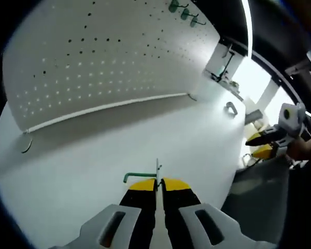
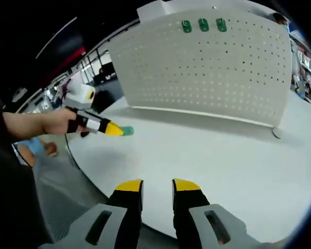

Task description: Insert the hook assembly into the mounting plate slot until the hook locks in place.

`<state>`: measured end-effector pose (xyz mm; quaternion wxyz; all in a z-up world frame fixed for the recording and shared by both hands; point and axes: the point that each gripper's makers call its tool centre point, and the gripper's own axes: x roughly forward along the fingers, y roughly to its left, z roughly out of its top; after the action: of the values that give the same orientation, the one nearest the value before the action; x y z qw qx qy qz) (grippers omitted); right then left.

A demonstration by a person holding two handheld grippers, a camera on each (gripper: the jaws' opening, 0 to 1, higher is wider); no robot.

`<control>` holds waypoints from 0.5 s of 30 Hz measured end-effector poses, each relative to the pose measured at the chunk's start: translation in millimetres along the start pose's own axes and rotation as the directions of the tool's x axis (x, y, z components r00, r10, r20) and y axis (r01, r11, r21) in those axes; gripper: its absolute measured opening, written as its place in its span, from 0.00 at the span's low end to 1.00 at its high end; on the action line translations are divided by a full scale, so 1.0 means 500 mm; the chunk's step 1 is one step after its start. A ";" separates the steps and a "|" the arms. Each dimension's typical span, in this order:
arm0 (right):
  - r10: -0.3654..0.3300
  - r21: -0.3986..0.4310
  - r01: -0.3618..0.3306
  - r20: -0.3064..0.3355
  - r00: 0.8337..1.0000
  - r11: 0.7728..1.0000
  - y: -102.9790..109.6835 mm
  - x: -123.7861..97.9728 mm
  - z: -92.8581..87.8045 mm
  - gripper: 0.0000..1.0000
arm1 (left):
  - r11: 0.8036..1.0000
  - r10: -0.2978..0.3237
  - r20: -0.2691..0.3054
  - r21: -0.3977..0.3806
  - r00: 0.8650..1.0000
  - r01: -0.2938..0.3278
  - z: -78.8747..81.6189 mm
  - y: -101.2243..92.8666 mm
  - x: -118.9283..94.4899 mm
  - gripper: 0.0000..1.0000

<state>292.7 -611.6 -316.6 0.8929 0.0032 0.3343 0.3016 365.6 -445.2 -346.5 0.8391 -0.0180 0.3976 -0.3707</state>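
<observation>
Three green hooks [image 2: 203,25] already sit along the top row of the pegboard [image 2: 207,67]. My left gripper [image 1: 157,184] has its fingers clenched on a fourth green hook [image 1: 140,177], held above the white counter [image 1: 93,155], well short of the board. I am carrying it, I judge. Next I must aim its prongs, barely visible, at free holes. My right gripper [image 2: 156,187] hangs released, holding nothing.

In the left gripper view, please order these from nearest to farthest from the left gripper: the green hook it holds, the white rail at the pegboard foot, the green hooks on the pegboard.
1. green hook, in the left gripper.
2. white rail, along the pegboard foot.
3. green hooks on the pegboard, top of view.
</observation>
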 end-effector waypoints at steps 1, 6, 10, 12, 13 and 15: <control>0.003 0.000 -0.003 0.004 1.000 1.000 0.002 0.000 0.003 0.20 | 1.000 -0.003 0.000 0.015 1.000 0.003 0.003 -0.007 -0.007 0.04; 0.015 -0.003 -0.015 0.017 1.000 1.000 0.015 0.000 0.016 0.20 | 0.998 -0.034 0.014 0.055 0.999 0.033 0.019 -0.041 -0.033 0.04; 0.028 -0.004 -0.028 0.016 0.999 1.000 0.030 0.006 0.019 0.20 | 0.997 -0.053 0.023 0.056 0.998 0.052 0.019 -0.074 -0.055 0.04; 0.036 -0.011 -0.036 0.020 0.999 0.999 0.041 0.008 0.022 0.20 | 0.996 -0.058 0.019 0.067 0.998 0.056 0.014 -0.086 -0.061 0.04; 0.040 -0.011 -0.040 0.021 0.999 0.999 0.045 0.009 0.024 0.20 | 0.995 -0.061 0.014 0.079 0.998 0.059 0.011 -0.093 -0.065 0.04; 0.052 -0.005 -0.052 0.024 0.998 0.999 0.055 0.011 0.026 0.20 | 0.992 -0.073 -0.002 0.106 0.997 0.073 0.005 -0.104 -0.068 0.04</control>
<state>289.2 -583.5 -304.1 0.8887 0.0135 0.3226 0.3255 321.8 -462.0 -305.4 0.8252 0.0115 0.3756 -0.4218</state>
